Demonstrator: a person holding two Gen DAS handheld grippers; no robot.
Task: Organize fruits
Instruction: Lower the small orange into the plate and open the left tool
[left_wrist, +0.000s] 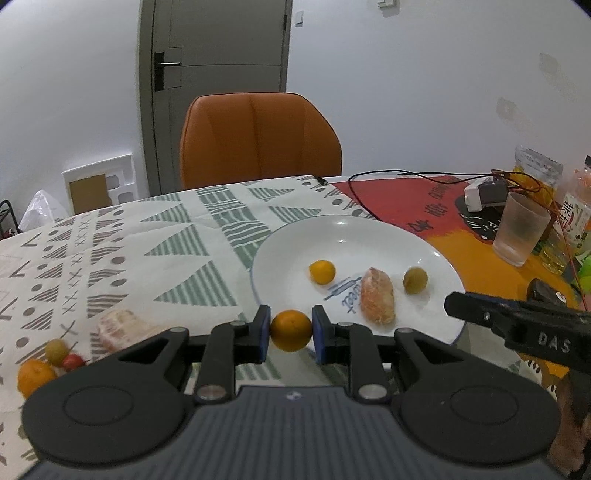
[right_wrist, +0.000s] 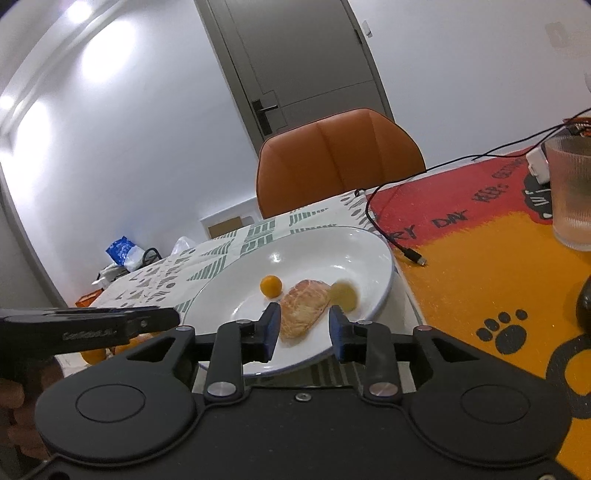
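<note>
Clearly, an orange (left_wrist: 291, 329) is pinched between the blue pads of the left gripper (left_wrist: 290, 334) just at the near rim of the white plate (left_wrist: 369, 225), presumably so that it can be carried over and set down with the fruit already gathered there. Three pieces are counted on the plate: one small orange (left_wrist: 322, 271), one peeled citrus piece (left_wrist: 377, 296) and one greenish round fruit (left_wrist: 415, 280).

The right gripper (right_wrist: 303, 328) is held low over the plate's near edge with its jaws slightly parted; the peeled piece is seen between the pads, but no pad is seen pressing on it, so it is judged released.

On the patterned tablecloth (left_wrist: 147, 236), to the left, four fruits are left: another peeled piece (left_wrist: 122, 328), one orange (left_wrist: 35, 376), one greenish fruit (left_wrist: 56, 350) and one small red one (left_wrist: 73, 362).
</note>
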